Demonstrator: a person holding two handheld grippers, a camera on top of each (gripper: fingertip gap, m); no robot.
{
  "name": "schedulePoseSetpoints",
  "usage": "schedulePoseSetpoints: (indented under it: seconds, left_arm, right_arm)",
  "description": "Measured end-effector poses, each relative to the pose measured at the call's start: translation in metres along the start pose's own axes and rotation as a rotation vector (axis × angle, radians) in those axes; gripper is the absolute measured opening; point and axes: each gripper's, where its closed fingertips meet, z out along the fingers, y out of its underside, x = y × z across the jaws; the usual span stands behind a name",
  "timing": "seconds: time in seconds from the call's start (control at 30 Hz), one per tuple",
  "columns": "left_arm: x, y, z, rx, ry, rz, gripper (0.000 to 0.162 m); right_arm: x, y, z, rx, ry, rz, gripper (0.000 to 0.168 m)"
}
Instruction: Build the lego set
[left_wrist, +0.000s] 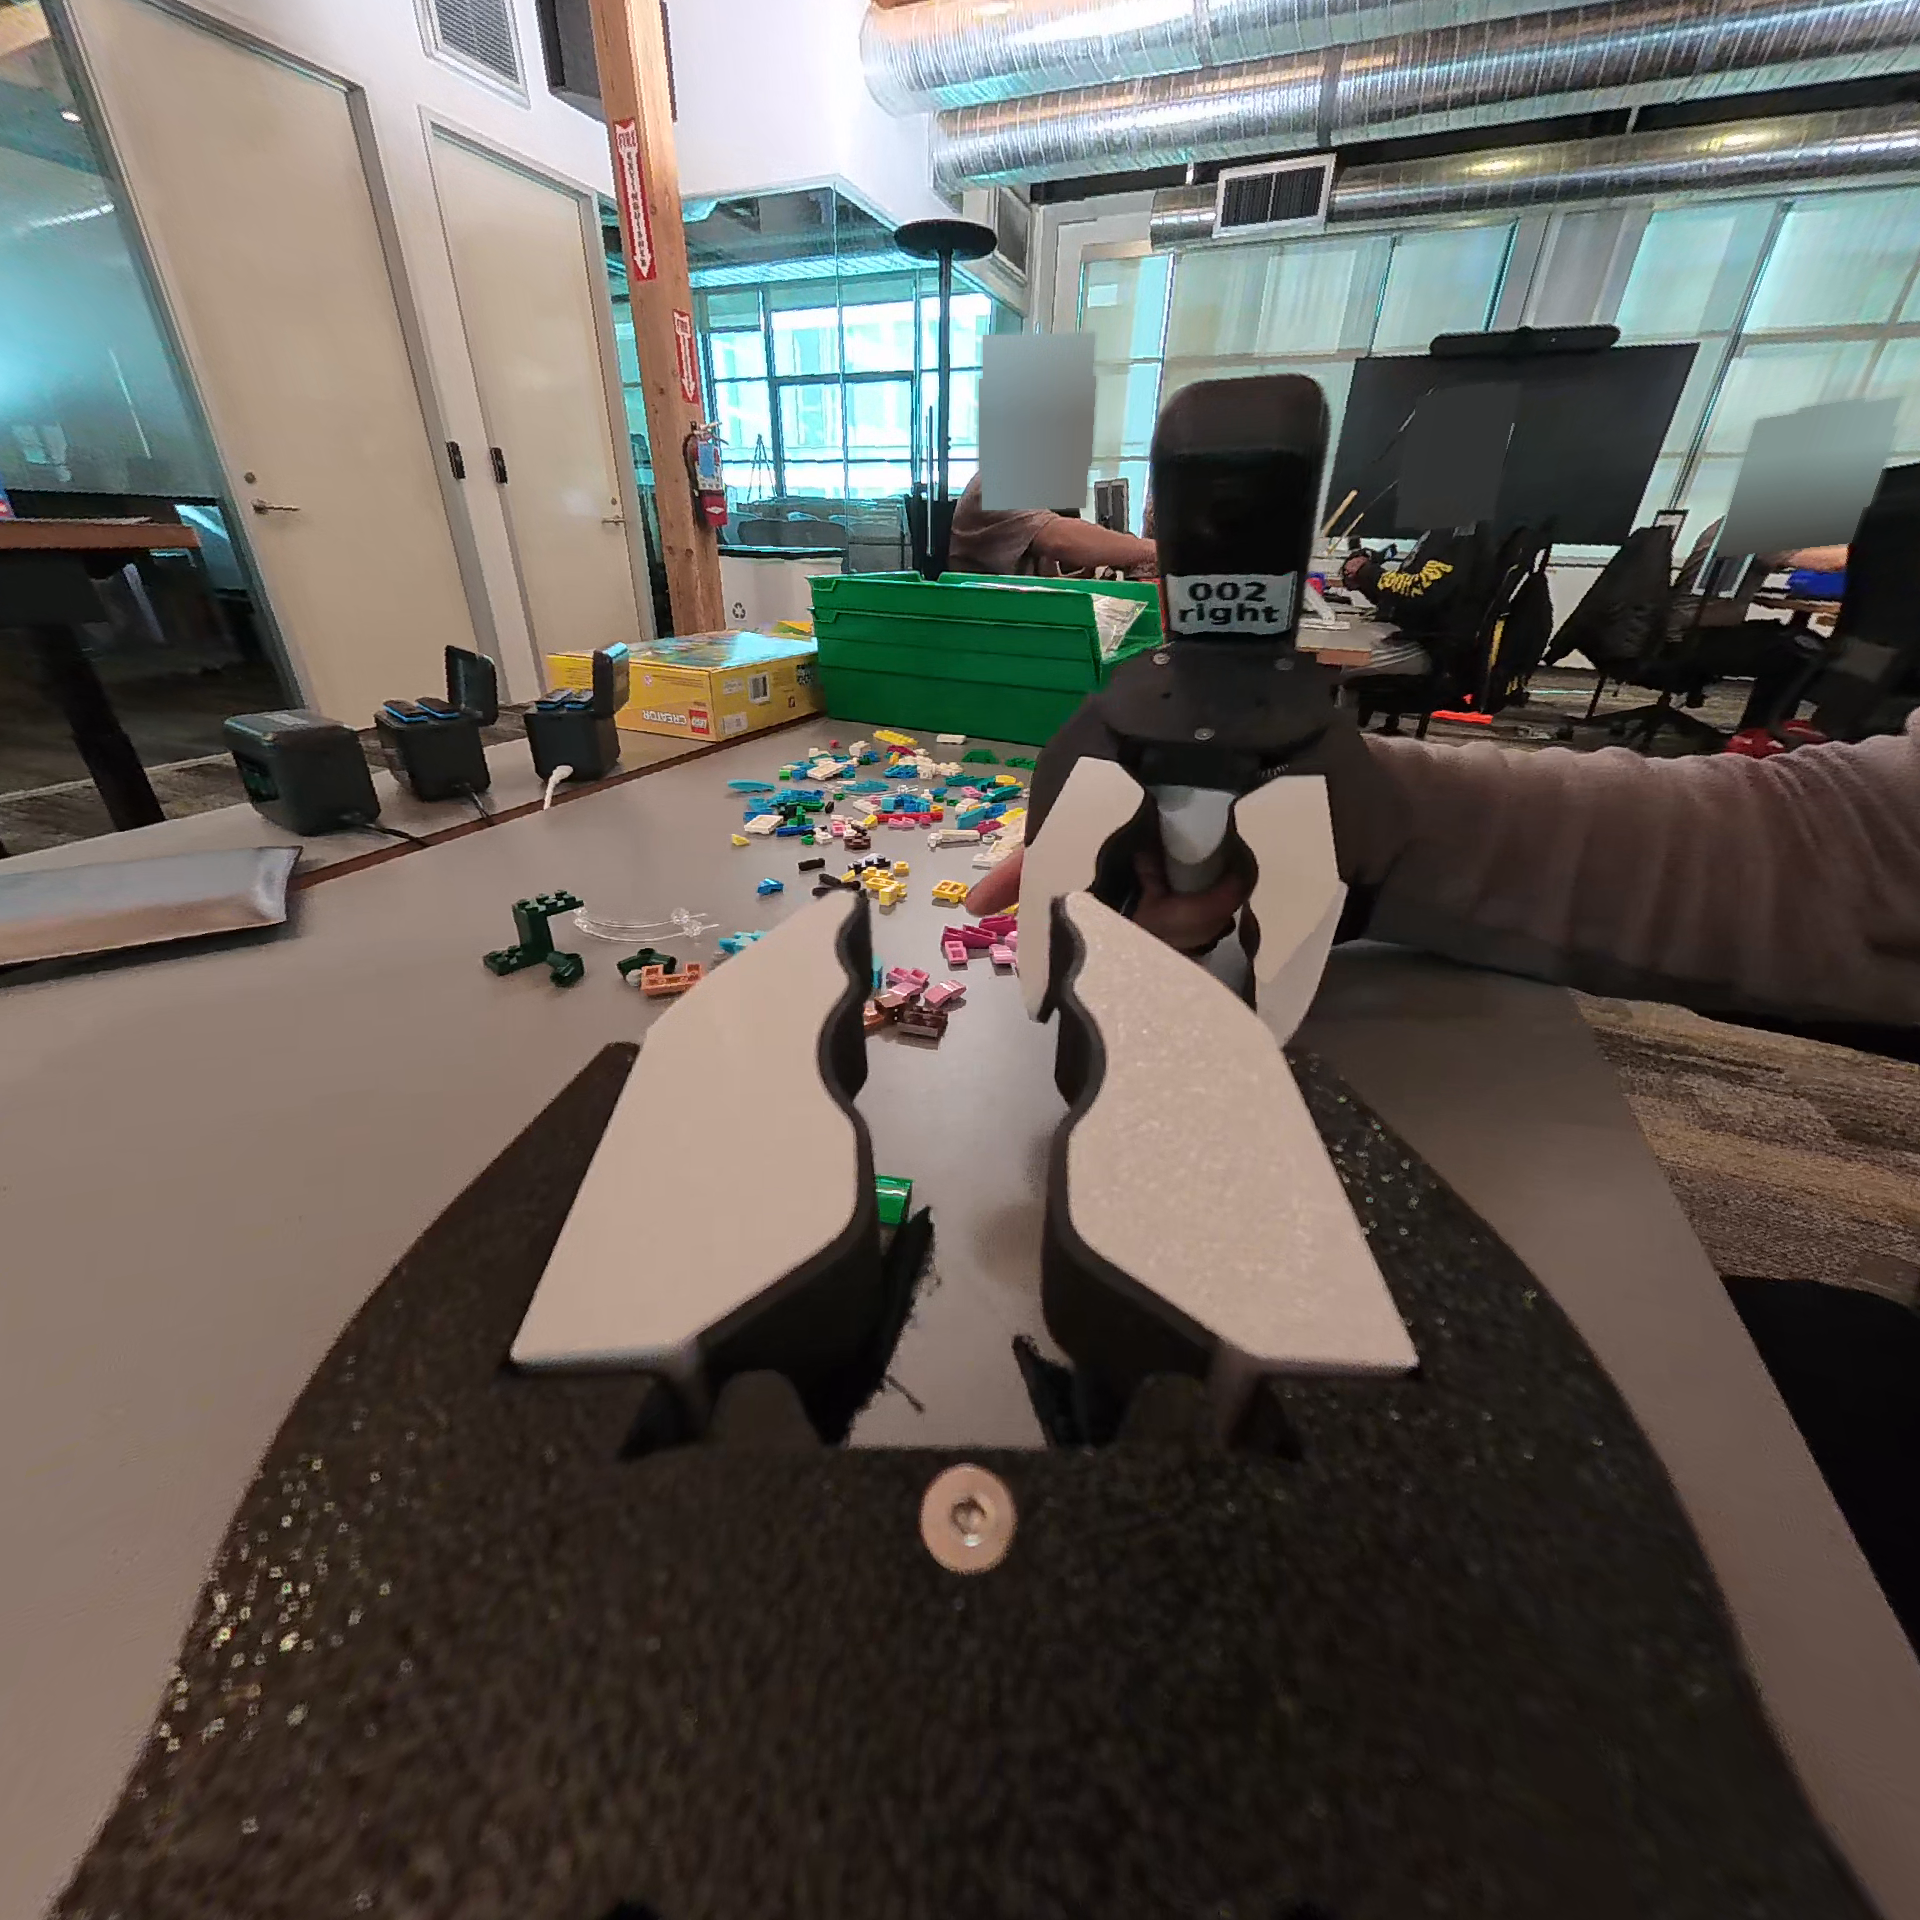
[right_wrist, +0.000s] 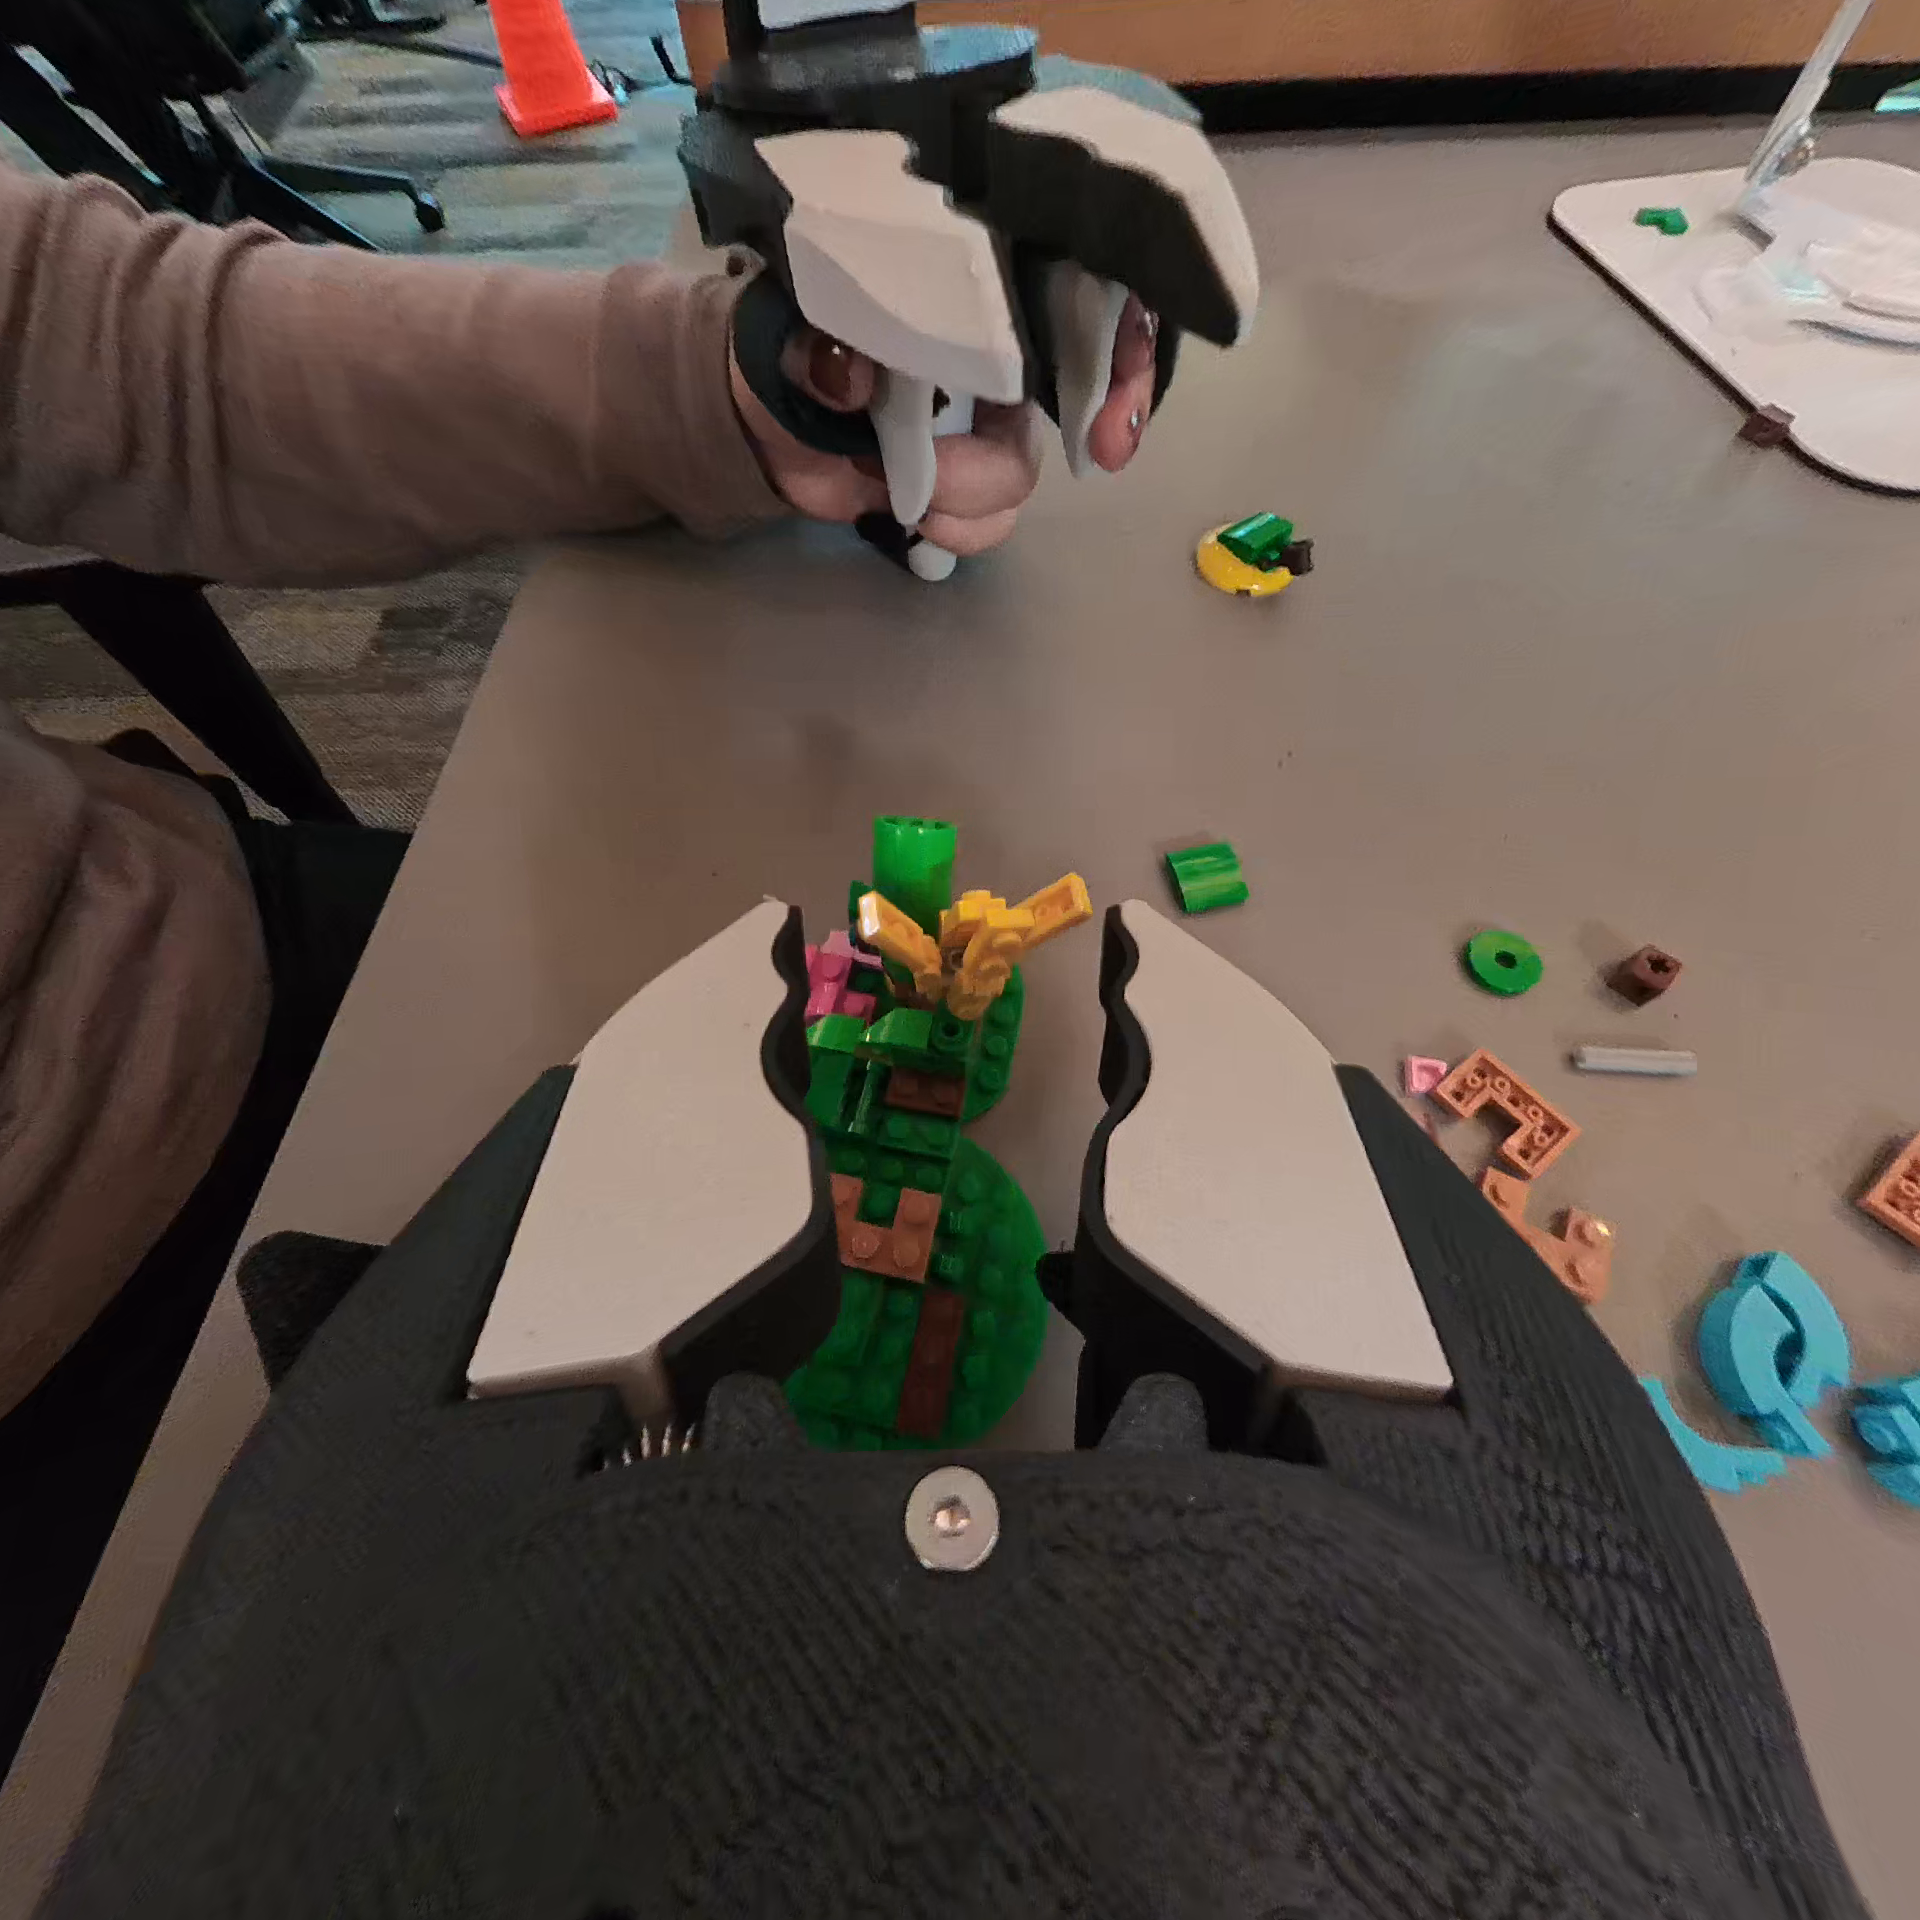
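Green plates and brown strips make up the half-built model (right_wrist: 925, 1195), which lies on the grey desk (right_wrist: 727, 727) between the spread fingers of the right gripper (right_wrist: 951, 935). Its jaws stand wide apart. The left finger looks to be touching or almost touching the pink flower side, while the right finger is clear of the model, so nothing is clamped. The model points away from the camera, with a green tube and yellow leaf pieces at its far end. That probably sets it up for a grasp along its long sides.

Loose parts sit to the right within reach: a green curved piece (right_wrist: 1205, 878), a green ring (right_wrist: 1503, 963), a small brown block (right_wrist: 1645, 975), a grey pin (right_wrist: 1634, 1061), tan corner plates (right_wrist: 1507, 1117) and blue curved pieces (right_wrist: 1766, 1351). A small yellow and green bit (right_wrist: 1252, 556) lies farther off.

The left gripper (left_wrist: 961, 920) hovers above the desk with its jaws parted and empty. It is tilted downward toward the model's side, likely waiting to steady it or fetch a part. From its view, a heap of mixed bricks (left_wrist: 883, 800) lies beyond, with a yellow box (left_wrist: 707, 686) and green bins (left_wrist: 956, 644) behind.
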Motion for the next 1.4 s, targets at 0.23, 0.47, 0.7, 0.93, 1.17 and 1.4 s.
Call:
schedulePoseSetpoints:
  seconds: [0.23, 0.47, 0.7, 0.93, 1.17, 1.4]
  left_arm:
    - [0.001, 0.001, 0.001, -0.009, 0.010, -0.003, 0.031]
    - [0.002, 0.002, 0.001, -0.016, 0.016, -0.003, 0.029]
    - [0.002, 0.002, 0.002, -0.021, 0.020, -0.002, 0.026]
    - [0.001, 0.002, 0.001, -0.017, 0.003, 0.006, 0.027]
    - [-0.007, -0.010, -0.006, 0.072, -0.284, 0.126, 0.025]
    - [0.015, -0.004, -0.007, 0.005, -0.383, 0.387, 0.019]
  right_arm:
    - [0.003, -0.001, 0.001, 0.019, -0.019, 0.001, 0.040]
    - [0.005, -0.005, 0.000, 0.042, 0.010, -0.019, 0.025]
    - [0.003, -0.006, 0.000, 0.052, 0.009, -0.037, 0.021]
    - [-0.001, -0.020, -0.031, 0.156, 0.065, -0.008, 0.049]
    - [0.006, -0.047, -0.075, 0.532, 0.171, 0.078, 0.042]
    - [-0.002, -0.040, -0.063, 0.458, 0.208, -0.011, 0.030]
